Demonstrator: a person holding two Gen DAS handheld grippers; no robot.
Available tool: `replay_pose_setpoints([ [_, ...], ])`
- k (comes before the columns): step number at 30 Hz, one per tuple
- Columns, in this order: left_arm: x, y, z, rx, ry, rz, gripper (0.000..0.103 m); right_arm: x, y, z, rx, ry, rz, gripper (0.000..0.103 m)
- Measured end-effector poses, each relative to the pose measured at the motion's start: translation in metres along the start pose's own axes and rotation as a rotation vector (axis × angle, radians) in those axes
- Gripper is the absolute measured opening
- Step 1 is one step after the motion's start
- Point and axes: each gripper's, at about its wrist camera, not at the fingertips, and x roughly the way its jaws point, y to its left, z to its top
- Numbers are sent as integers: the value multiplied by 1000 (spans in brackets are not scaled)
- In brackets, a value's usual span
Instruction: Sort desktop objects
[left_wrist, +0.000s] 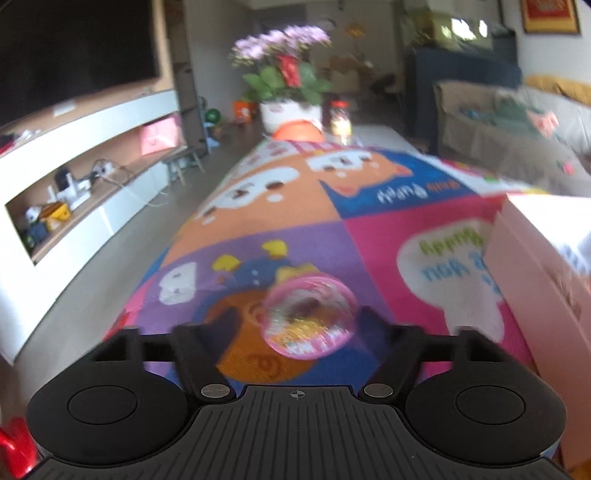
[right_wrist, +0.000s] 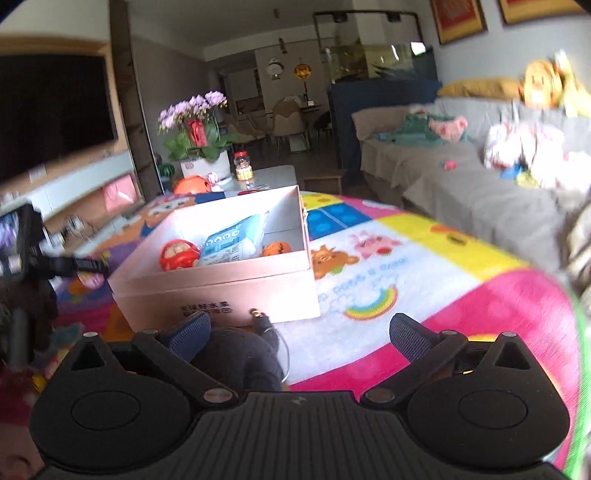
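A round pink glitter toy (left_wrist: 309, 316) lies on the colourful play mat (left_wrist: 295, 206) between the fingers of my open left gripper (left_wrist: 299, 325), touching neither. The pink cardboard box (right_wrist: 218, 291) stands on the mat; it shows at the right edge of the left wrist view (left_wrist: 543, 258). It holds a red daruma doll (right_wrist: 178, 254), a blue and white packet (right_wrist: 232, 243) and a small orange toy (right_wrist: 275, 248). My right gripper (right_wrist: 299, 334) is open just before the box's near wall. A dark grey pouch with a wire ring (right_wrist: 243, 354) lies by its left finger (right_wrist: 190, 334).
A flower pot with purple orchids (left_wrist: 284, 81), an orange ball (left_wrist: 297, 133) and a jar (left_wrist: 338, 120) stand at the table's far end. A sofa with clothes and toys (right_wrist: 480, 177) runs along the right. A TV shelf (left_wrist: 85, 173) lines the left wall.
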Motion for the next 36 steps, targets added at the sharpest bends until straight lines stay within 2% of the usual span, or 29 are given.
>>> replay_pose_setpoints([
  [1,-1,-1,-1,17,3,-5,61,1,-3,-2,27,-1,13,103],
  [4,-11,-4,-2,63,-13,-9,61,3,-6,-6,66,-7,33,103],
  [6,-27,-9,-2,93,-29,-40,61,4,-8,-8,79,-10,35,103],
  [9,-62,-18,-4,151,-26,-160,61,4,-8,-8,91,-9,37,103],
  [12,-96,-25,-11,218,10,-316,61,4,-6,-10,87,-13,37,103],
  [14,-110,-31,-18,273,33,-385,61,4,-5,-10,86,-16,36,103],
  [17,-116,-39,-29,330,38,-392,61,3,-5,-11,86,-20,37,103],
  [21,-109,-35,-33,273,21,-365,64,3,-5,-11,89,-22,41,103],
  [22,-106,-33,-34,250,20,-355,74,3,-5,-11,91,-22,42,103],
  [24,-108,-27,-36,223,17,-358,88,3,-5,-12,95,-22,44,103],
  [25,-111,-24,-40,209,6,-358,92,4,-5,-12,96,-23,45,103],
  [28,-124,-14,-52,188,-7,-362,95,5,-7,-13,104,-20,55,103],
  [34,-142,-7,-84,149,33,-432,97,6,-7,-13,106,-18,54,103],
  [36,-142,-8,-85,157,7,-406,97,6,-5,-14,101,-21,47,103],
])
